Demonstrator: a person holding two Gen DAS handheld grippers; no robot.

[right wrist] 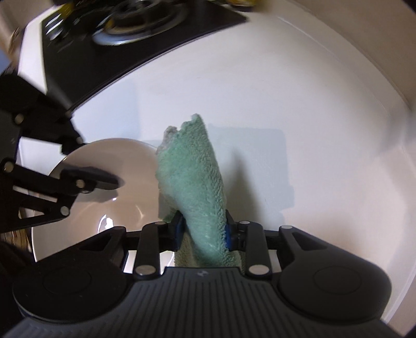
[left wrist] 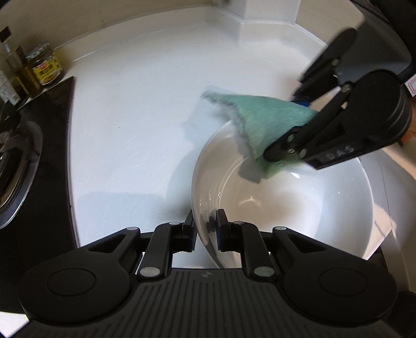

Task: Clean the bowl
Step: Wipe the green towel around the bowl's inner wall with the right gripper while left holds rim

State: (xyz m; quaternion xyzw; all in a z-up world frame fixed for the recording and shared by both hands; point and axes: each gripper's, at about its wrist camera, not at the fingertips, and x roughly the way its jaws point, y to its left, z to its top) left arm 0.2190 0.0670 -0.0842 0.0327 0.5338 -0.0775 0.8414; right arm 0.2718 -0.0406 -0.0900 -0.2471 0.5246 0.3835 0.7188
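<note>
The left claw [left wrist: 204, 230] is pointing steeply downward, its jaws pinching the rim of the bowl [left wrist: 286, 202]. The right claw [right wrist: 202, 231], also angled steeply down, is clamping a green cloth [right wrist: 192, 176] between its blue-padded fingers [right wrist: 179, 228], reaching across opposite the left.

Both grippers, the left gripper [left wrist: 205, 228] and the right gripper [right wrist: 202, 230], are showing matte black linkage arms, silver round rivets, ribbed bodies with round caps, and blue pads inside their fingertips.

White counter [left wrist: 124, 124]; black hob [right wrist: 130, 52]; cream wall [left wrist: 78, 20]
</note>
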